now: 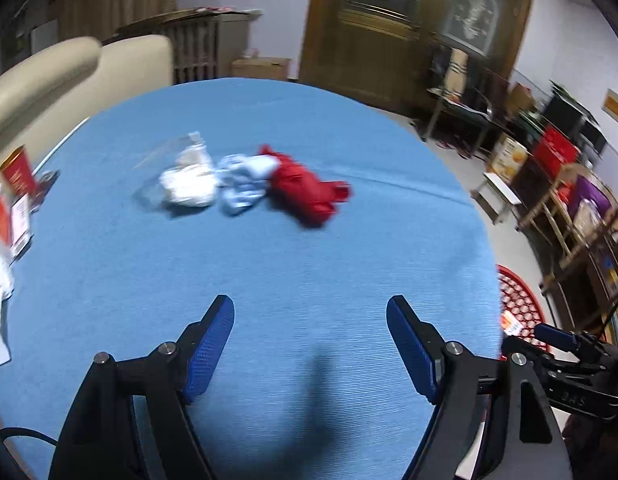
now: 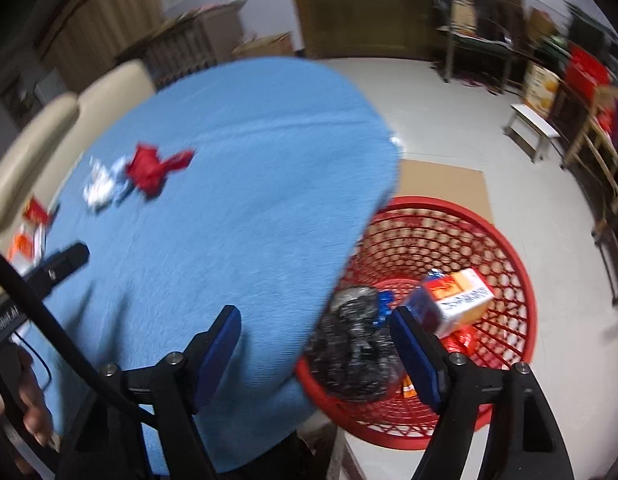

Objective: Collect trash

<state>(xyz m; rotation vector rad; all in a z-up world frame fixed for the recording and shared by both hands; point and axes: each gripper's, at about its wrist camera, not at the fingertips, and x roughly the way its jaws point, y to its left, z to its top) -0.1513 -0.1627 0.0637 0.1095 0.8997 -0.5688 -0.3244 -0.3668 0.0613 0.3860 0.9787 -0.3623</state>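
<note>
A: Why does the left hand-held gripper (image 1: 309, 312) sit low over the blue cloth-covered tabletop (image 1: 309, 264) with nothing in it?

B: Its blue-padded fingers (image 1: 211, 350) are spread wide and aimed at the litter ahead, well apart from it. I'd say it is lining up for the next pick.

A: What's left?

B: Three pieces bunched mid-tabletop, touching one another: a crumpled white paper wad with clear plastic film (image 1: 187, 184), a pale blue crumpled wrapper (image 1: 243, 184) and a crumpled red wrapper (image 1: 307, 188).

A: And the right hand-held gripper (image 2: 315, 316)?

B: Also spread wide and empty, hanging at the tabletop's edge above the red plastic mesh basket (image 2: 505, 248) on the floor. Probably the basket stands there so trash can drop straight off the edge. Inside lie an orange-and-white carton (image 2: 455, 300) and a black crinkled plastic bag (image 2: 355, 350).

A: Any risk?

B: The film may slip between the pads.
</note>
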